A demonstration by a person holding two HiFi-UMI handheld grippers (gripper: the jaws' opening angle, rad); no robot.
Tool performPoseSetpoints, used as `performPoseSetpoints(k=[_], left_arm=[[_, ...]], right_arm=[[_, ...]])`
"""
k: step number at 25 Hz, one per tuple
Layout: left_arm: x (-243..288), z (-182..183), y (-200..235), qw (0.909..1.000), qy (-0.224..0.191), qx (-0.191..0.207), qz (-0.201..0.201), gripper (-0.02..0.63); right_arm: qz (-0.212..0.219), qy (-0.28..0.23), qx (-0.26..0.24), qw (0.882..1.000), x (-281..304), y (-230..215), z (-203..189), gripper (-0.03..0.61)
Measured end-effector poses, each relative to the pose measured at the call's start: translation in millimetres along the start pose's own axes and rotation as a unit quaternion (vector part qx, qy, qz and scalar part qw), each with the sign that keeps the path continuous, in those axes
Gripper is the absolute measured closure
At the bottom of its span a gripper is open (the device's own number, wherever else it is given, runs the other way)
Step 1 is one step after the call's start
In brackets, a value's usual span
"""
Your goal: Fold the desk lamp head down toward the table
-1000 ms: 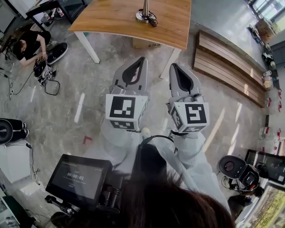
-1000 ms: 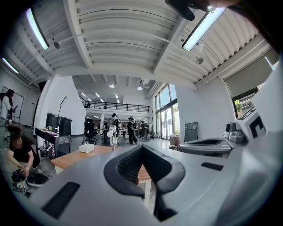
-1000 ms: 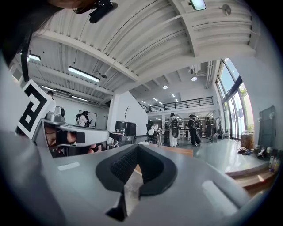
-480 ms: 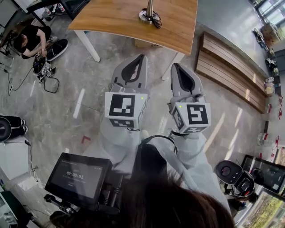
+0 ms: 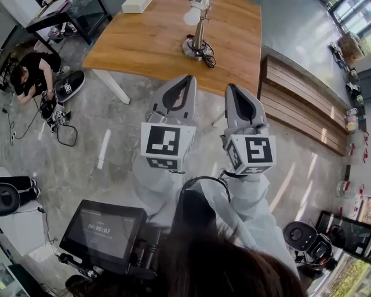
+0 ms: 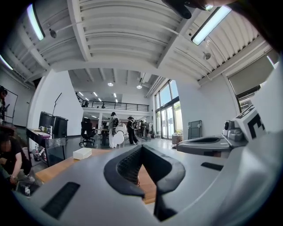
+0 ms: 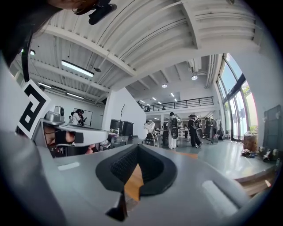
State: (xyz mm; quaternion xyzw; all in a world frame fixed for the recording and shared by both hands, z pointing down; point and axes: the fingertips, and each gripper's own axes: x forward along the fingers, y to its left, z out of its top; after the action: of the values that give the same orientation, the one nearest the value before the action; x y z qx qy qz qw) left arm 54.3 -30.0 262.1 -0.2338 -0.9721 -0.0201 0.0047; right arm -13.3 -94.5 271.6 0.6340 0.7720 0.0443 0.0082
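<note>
Desk lamp (image 5: 199, 33), round white head on slim metal stem, stands on smooth wooden table (image 5: 145, 40), closer than before; grey left gripper (image 5: 186, 81) and right gripper (image 5: 231, 88) closed, empty.

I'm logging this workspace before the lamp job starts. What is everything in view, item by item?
wooden table: one, brown, top centre
desk lamp: one, metal stem with white head, standing on the table ahead of the claws
white box: one, white, far side of the table
wooden bench: one, brown, right of the table
crouching person: one, black clothes, on the floor at far left
screen: one, black, lower left
left claw: one, grey, shut and empty, pointing at the table
right claw: one, grey, shut and empty, beside the left claw
</note>
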Motion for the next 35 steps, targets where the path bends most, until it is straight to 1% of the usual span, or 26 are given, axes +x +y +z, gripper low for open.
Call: performPoseSetpoints(k=[3, 6, 11, 14, 16, 18, 20, 24, 27, 30, 32, 35], left_arm=[[28.6, 7.2, 13.0, 1.0000, 0.001, 0.003, -0.006, 0.613], [55.2, 6.9, 32.0, 1.0000, 0.007, 0.003, -0.006, 0.613], [120.9, -11.7, 79.7, 0.9997, 0.023, -0.009, 0.004, 0.612], [162.8, -21.6, 109.0, 0.9994, 0.031, -0.013, 0.013, 0.613], [188.1, -27.7, 125.5, 0.9989, 0.042, -0.017, 0.011, 0.614], [211.3, -31.1, 137.1, 0.9982, 0.048, -0.035, 0.001, 0.614], [231.5, -30.6, 143.9, 0.9971, 0.045, -0.059, -0.018, 0.613], [270.1, -31.6, 150.1, 0.9909, 0.057, -0.083, -0.089, 0.613], [292.2, -34.4, 162.5, 0.9810, 0.072, -0.120, -0.135, 0.612], [310.4, -32.2, 174.6, 0.9638, 0.097, -0.154, -0.194, 0.612], [324.3, -31.4, 174.8, 0.9491, 0.124, -0.168, -0.236, 0.612], [351.0, -39.6, 169.1, 0.9186, 0.169, -0.194, -0.300, 0.612]], right_arm=[[-0.010, -0.004, 0.006, 1.000, 28.4, -17.7, 7.0, 0.577], [-0.015, 0.008, 0.012, 1.000, 59.3, -32.8, 1.8, 0.577], [-0.016, 0.025, 0.018, 0.999, 132.2, -68.1, -18.1, 0.577], [-0.009, 0.034, 0.016, 0.999, 175.0, -91.6, -29.9, 0.577], [-0.001, 0.043, 0.016, 0.999, 200.0, -107.0, -37.3, 0.577], [0.010, 0.054, 0.016, 0.998, 221.6, -120.7, -44.5, 0.577], [0.021, 0.065, 0.015, 0.998, 238.9, -130.9, -51.4, 0.577], [0.039, 0.090, 0.019, 0.995, 273.0, -141.8, -68.2, 0.577], [0.051, 0.112, 0.036, 0.992, 294.1, -142.2, -87.8, 0.577], [0.060, 0.126, 0.047, 0.989, 315.5, -138.8, -103.0, 0.577], [0.060, 0.137, 0.052, 0.987, 327.2, -140.7, -112.6, 0.576], [0.067, 0.144, 0.063, 0.985, 348.0, -147.6, -132.8, 0.563]])
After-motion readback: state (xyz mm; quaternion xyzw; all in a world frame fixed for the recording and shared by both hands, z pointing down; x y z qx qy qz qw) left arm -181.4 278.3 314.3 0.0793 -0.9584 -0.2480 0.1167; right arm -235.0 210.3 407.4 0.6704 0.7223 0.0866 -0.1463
